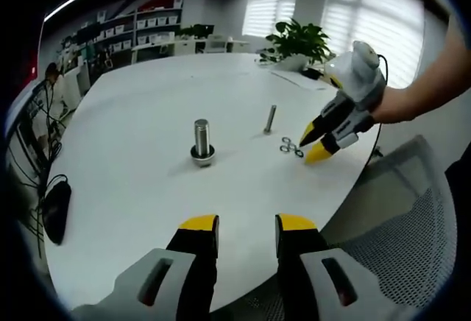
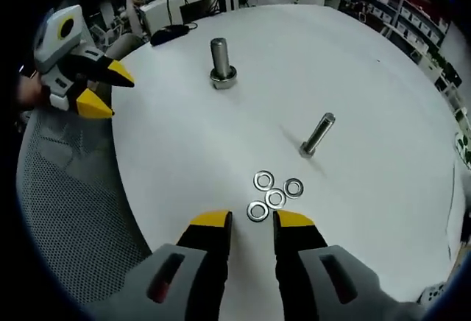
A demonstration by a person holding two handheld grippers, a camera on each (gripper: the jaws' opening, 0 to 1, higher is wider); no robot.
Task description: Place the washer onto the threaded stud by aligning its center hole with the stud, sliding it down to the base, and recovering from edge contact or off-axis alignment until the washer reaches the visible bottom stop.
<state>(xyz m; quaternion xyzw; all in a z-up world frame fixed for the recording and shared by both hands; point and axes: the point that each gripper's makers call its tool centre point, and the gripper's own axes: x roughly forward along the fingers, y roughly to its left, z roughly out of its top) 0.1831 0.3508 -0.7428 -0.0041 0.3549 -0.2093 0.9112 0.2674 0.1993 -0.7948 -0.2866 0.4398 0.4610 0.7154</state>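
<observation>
A thick threaded stud [image 1: 202, 138] [image 2: 220, 60] stands upright on the white table [image 1: 147, 115] [image 2: 353, 63], with a wider metal collar at its foot. Several flat steel washers [image 1: 291, 146] [image 2: 274, 193] lie in a tight cluster on the tabletop. My right gripper [image 2: 252, 221] [image 1: 315, 143] hovers just short of them, open with nothing between its tips. A thinner bolt [image 1: 270, 118] [image 2: 318, 134] stands just beyond the washers. My left gripper [image 1: 247, 225] [image 2: 109, 90] is open and empty near the table edge, pointing towards the thick stud.
A grey mesh chair [image 1: 401, 218] [image 2: 62, 188] sits close under the table edge. A black mouse [image 1: 55, 210] [image 2: 168, 35] lies near the rim. A potted plant [image 1: 298, 41] stands at the far side. A person's forearm [image 1: 430, 89] reaches in.
</observation>
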